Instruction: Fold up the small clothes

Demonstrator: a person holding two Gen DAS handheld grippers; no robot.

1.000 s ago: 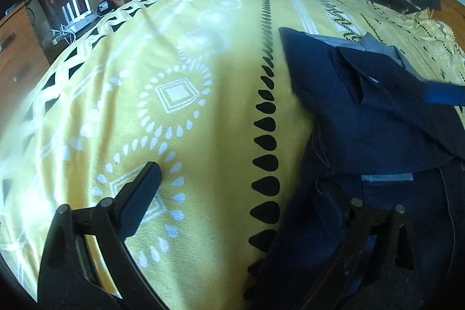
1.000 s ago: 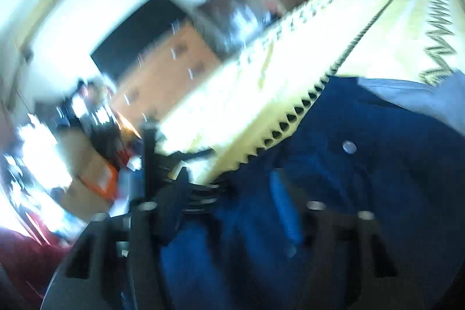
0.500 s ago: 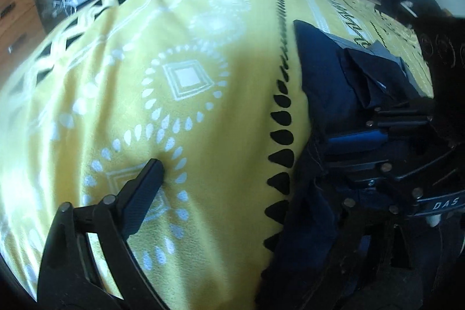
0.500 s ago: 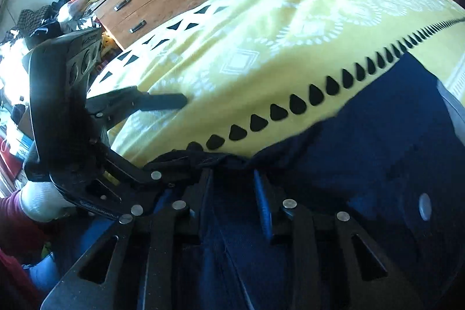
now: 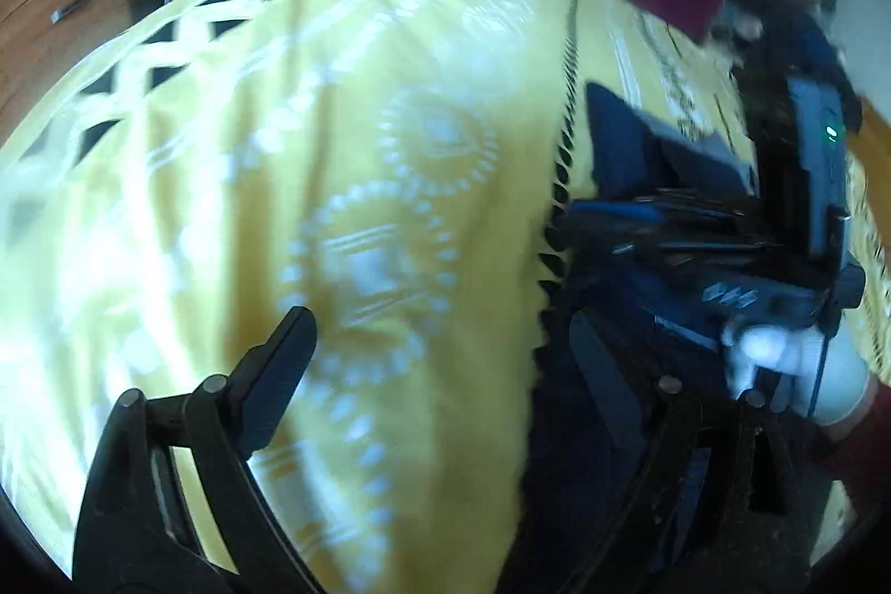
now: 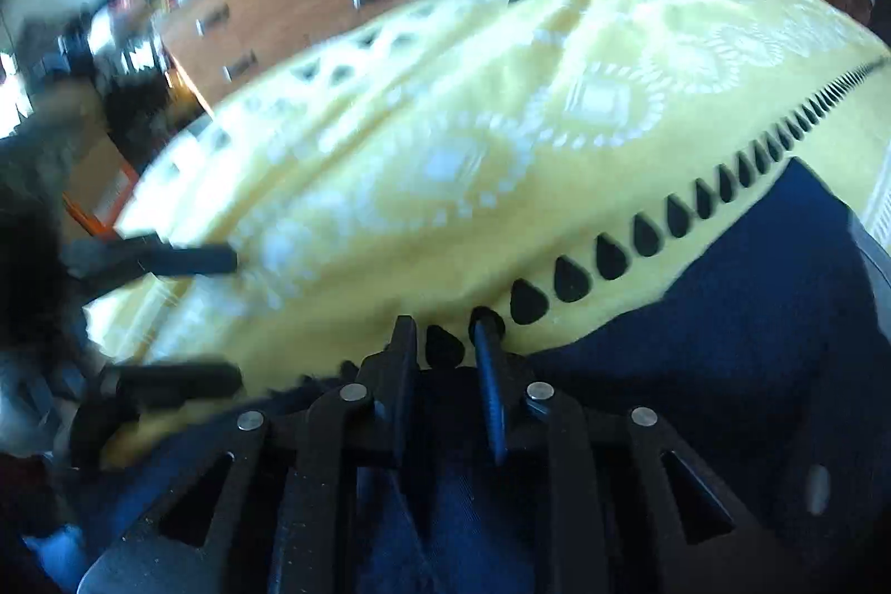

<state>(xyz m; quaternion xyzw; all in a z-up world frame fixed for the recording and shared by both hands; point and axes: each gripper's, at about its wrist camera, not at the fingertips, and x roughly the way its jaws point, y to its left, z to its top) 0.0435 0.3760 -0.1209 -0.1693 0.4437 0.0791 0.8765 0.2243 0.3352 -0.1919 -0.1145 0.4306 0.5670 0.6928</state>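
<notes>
Right gripper [image 6: 445,332] just narrowing on the garment [image 6: 724,343] edge at 6 o'clock, cloth between the jaws though a firm pinch cannot be told, likely readying a fold; left gripper [image 5: 440,343] spread wide, empty, at 8 o'clock; one garment on one bedspread [image 6: 445,137], two grippers.

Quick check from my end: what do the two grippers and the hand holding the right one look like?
Both grippers are black plastic linkages with silver rivets: left gripper, right gripper, one right finger blue-faced. The right unit has a green light. A white glove and maroon sleeve show.
</notes>
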